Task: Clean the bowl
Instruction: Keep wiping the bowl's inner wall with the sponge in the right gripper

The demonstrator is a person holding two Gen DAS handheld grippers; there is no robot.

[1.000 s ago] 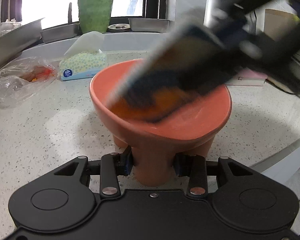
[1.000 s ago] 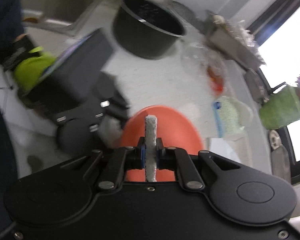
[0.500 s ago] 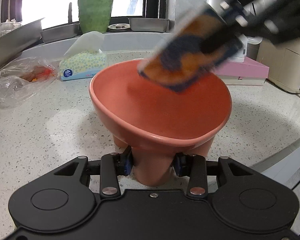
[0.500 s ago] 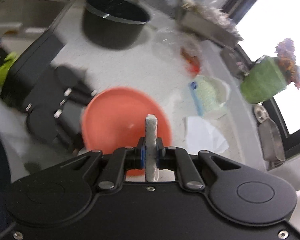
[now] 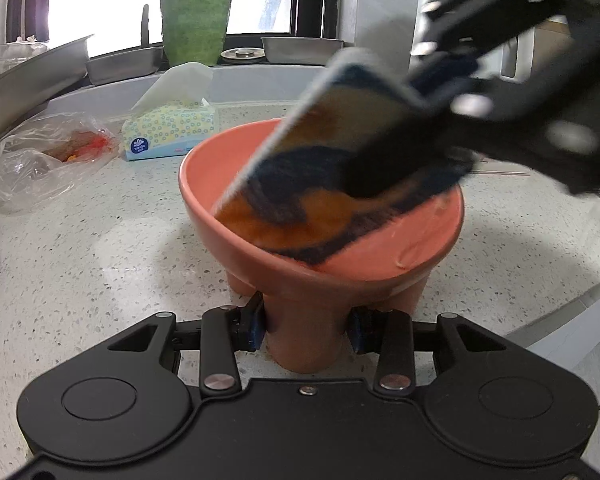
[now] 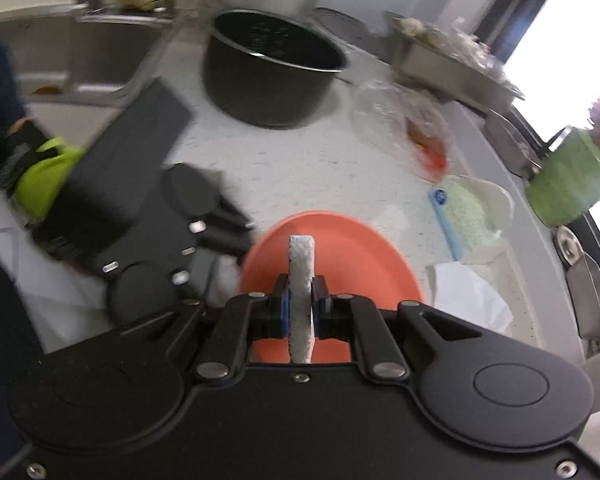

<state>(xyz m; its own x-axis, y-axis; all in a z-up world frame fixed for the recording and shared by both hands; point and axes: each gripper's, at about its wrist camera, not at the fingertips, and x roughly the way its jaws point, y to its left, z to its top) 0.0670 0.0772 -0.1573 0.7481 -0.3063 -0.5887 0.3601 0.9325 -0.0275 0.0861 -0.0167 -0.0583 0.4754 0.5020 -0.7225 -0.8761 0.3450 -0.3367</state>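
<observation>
A salmon-pink footed bowl (image 5: 380,264) stands on the speckled white counter (image 5: 100,264). My left gripper (image 5: 306,330) is shut on the bowl's near foot. My right gripper (image 6: 300,308) is shut on a flat sponge (image 6: 301,276), seen edge-on and white above the bowl (image 6: 340,248). In the left wrist view the sponge (image 5: 324,184) shows orange and dark blue and reaches down into the bowl from the upper right, its lower edge against the inner wall. The right gripper's body (image 5: 520,92) is blurred.
A tissue pack (image 5: 168,130), a clear plastic bag (image 5: 40,156) and a green flower pot (image 5: 196,20) stand behind the bowl. Steel trays (image 5: 32,76) line the window sill. A black pot (image 6: 272,68) and a sink (image 6: 60,52) lie to the left.
The sponge was in the bowl, lifted up above the rim half a second ago, and is now back down inside. The left gripper and bowl have not moved.
</observation>
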